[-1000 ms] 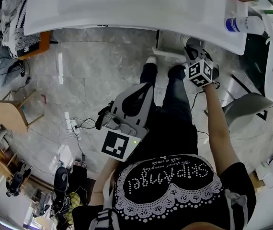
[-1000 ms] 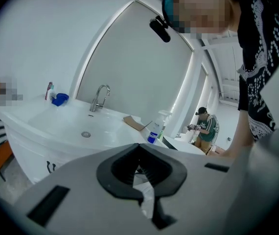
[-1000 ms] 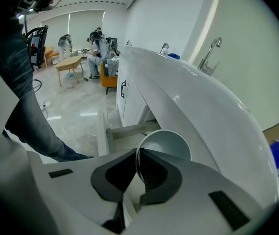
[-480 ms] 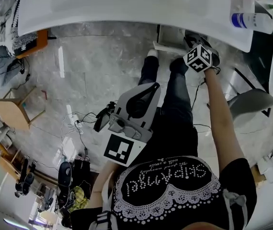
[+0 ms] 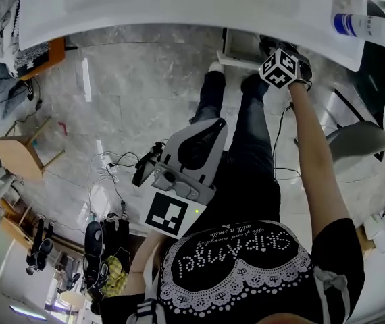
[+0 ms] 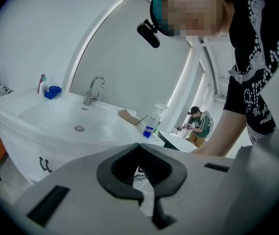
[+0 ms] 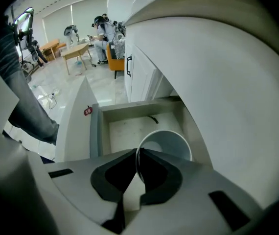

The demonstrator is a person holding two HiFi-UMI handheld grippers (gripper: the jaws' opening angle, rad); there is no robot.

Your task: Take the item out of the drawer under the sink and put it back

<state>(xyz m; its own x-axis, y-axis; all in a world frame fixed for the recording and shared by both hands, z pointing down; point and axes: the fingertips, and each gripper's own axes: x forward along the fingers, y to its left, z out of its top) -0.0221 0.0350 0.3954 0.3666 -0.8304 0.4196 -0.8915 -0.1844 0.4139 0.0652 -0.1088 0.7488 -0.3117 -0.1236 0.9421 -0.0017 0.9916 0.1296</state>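
In the right gripper view a white cup [image 7: 168, 142] hangs over the open drawer [image 7: 129, 124] under the sink, and my right gripper [image 7: 138, 166] is shut on its near rim. The drawer's floor is bare apart from a small dark mark at the back. The head view shows the right gripper [image 5: 273, 49] at the countertop's edge, its marker cube toward me; the cup is hidden there. My left gripper [image 5: 206, 128] is held in front of the person's legs, away from the drawer. Seen from its own camera, the left gripper [image 6: 139, 146] has its jaws together with nothing between them.
The white sink basin [image 6: 56, 116] with a faucet [image 6: 94, 89] and a blue-labelled bottle [image 6: 151, 126] lies above the drawer. A grey chair [image 5: 354, 140] stands at the right. Cables [image 5: 115, 174] and a wooden stool [image 5: 23, 157] are on the floor at the left.
My right gripper has sunk toward the drawer, moving up in the picture to the counter's edge. The left gripper has stayed about where it was.
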